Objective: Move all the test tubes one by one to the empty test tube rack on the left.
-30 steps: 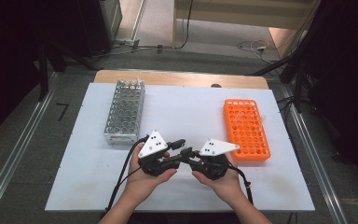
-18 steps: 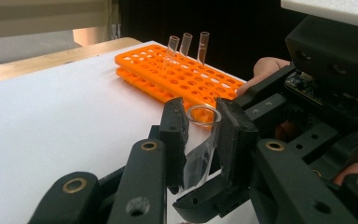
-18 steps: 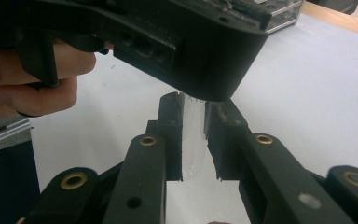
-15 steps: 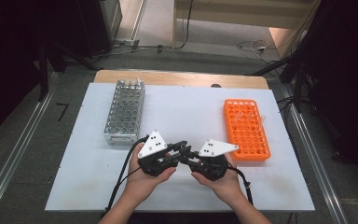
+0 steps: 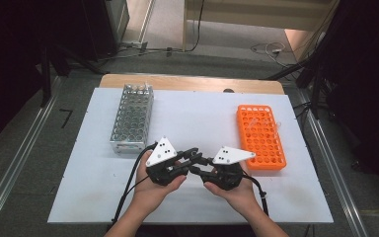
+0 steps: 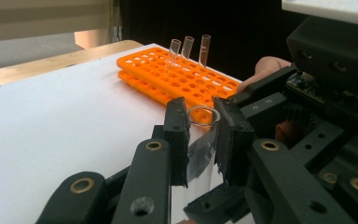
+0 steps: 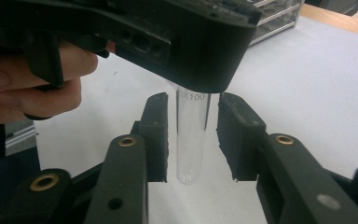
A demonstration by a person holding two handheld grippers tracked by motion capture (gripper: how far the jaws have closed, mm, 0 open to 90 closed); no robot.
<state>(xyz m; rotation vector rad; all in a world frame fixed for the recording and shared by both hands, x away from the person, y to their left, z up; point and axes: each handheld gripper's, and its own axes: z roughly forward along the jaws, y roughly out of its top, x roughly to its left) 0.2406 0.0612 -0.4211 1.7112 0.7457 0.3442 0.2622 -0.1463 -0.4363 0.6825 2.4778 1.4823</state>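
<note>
High view: white table (image 5: 94,192) on grey floor (image 5: 24,148); left gripper (image 5: 193,157) jaws clamp test tube (image 6: 200,149), right gripper (image 5: 201,170) jaws stand apart.

Glass test tube (image 7: 189,140) upright between parted jaws, untouched, left gripper (image 7: 168,37) above.

This looks like a laboratory bench set up as a recording station. A white table (image 5: 98,197) carries a metal test-tube rack (image 5: 132,118) and an orange plastic test-tube rack (image 5: 260,136) holding a few clear glass tubes (image 6: 187,46). Around it run aluminium frame rails (image 5: 15,168), black curtains and loose cables on a grey floor (image 5: 227,39).
</note>
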